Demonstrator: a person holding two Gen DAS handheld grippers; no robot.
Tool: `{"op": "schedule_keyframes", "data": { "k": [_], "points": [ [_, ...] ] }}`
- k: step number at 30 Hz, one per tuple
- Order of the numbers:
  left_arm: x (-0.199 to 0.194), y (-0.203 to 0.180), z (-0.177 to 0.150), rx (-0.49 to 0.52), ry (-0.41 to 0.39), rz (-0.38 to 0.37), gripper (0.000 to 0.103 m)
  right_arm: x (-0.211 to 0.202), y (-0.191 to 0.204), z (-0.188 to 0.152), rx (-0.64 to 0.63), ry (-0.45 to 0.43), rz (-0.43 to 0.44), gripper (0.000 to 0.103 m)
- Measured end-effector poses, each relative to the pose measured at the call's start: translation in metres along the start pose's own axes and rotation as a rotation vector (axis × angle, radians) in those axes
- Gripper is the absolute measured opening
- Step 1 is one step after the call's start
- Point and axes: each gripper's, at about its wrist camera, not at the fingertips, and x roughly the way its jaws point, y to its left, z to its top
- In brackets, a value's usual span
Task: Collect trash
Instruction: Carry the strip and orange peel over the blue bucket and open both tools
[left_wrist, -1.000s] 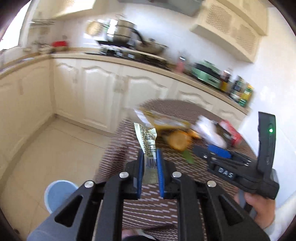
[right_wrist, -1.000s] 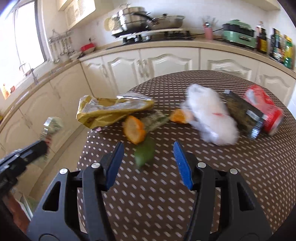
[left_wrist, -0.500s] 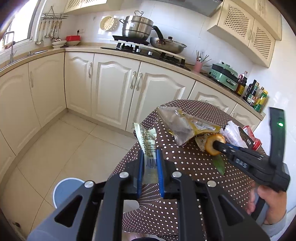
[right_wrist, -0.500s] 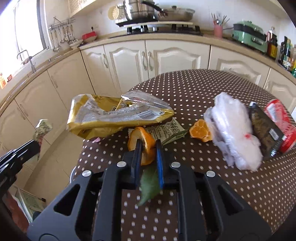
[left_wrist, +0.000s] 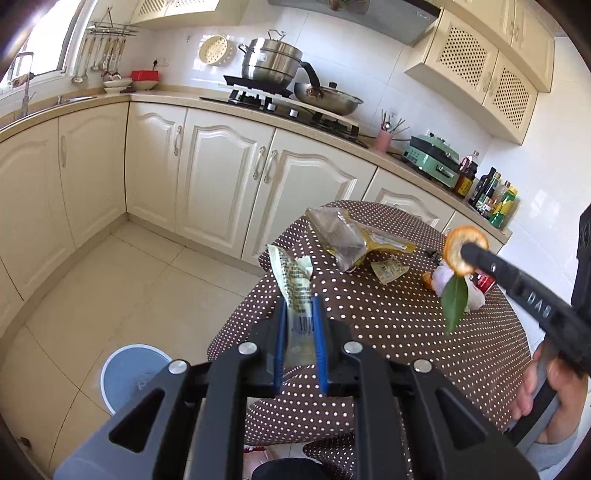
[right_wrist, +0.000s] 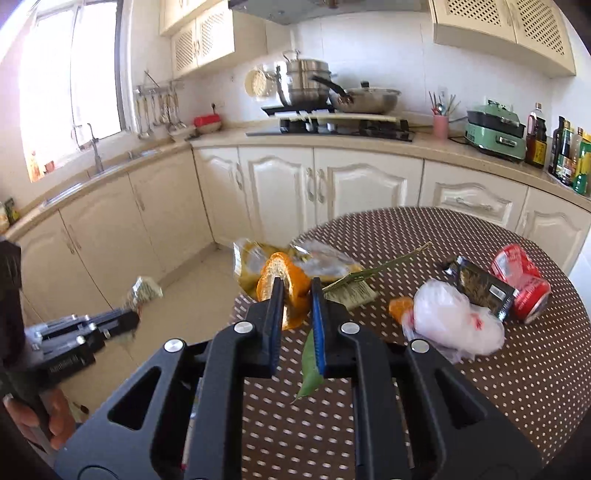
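Observation:
My left gripper (left_wrist: 299, 302) is shut on a pale green printed wrapper (left_wrist: 293, 280) and holds it over the table's near-left edge. My right gripper (right_wrist: 297, 286) is shut on an orange peel (right_wrist: 282, 280) with a green leaf (right_wrist: 310, 369) hanging from it, raised above the table. The peel also shows in the left wrist view (left_wrist: 463, 249). A blue bin (left_wrist: 135, 380) stands on the floor left of the table. On the brown dotted table (right_wrist: 517, 387) lie a yellow snack bag (left_wrist: 354, 242), a white plastic bag (right_wrist: 454, 325), a dark packet (right_wrist: 480, 288) and a red can (right_wrist: 521, 282).
A small orange piece (right_wrist: 399, 306) and a flat printed wrapper (right_wrist: 351, 293) lie mid-table. Cream cabinets (left_wrist: 221, 177) and a counter with stove and pots (left_wrist: 280, 70) run behind. Tiled floor (left_wrist: 122, 280) lies left of the table.
My right gripper shut on the orange peel and lifted it with the leaf off the table. My left gripper kept the wrapper and drew back, bringing more of the bin into view.

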Motion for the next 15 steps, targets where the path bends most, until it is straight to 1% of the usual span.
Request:
{"op": "schedule_keyframes", "data": {
  "k": [3, 8, 11, 15],
  "points": [
    [-0.011, 0.013, -0.001, -0.018, -0.015, 0.012, 0.013, -0.002, 0.021, 0.004, -0.038, -0.012, 0.03, 0.014],
    [-0.022, 0.052, -0.006, -0.069, -0.02, 0.06, 0.013, 0.009, 0.085, 0.005, -0.124, -0.006, 0.14, 0.014],
    [-0.022, 0.085, -0.014, -0.111, -0.002, 0.106, 0.013, 0.031, 0.132, -0.005, -0.19, 0.028, 0.209, 0.014],
    [-0.015, 0.134, -0.031, -0.177, 0.045, 0.172, 0.013, 0.079, 0.187, -0.033, -0.229, 0.124, 0.299, 0.014]
  ]
}}
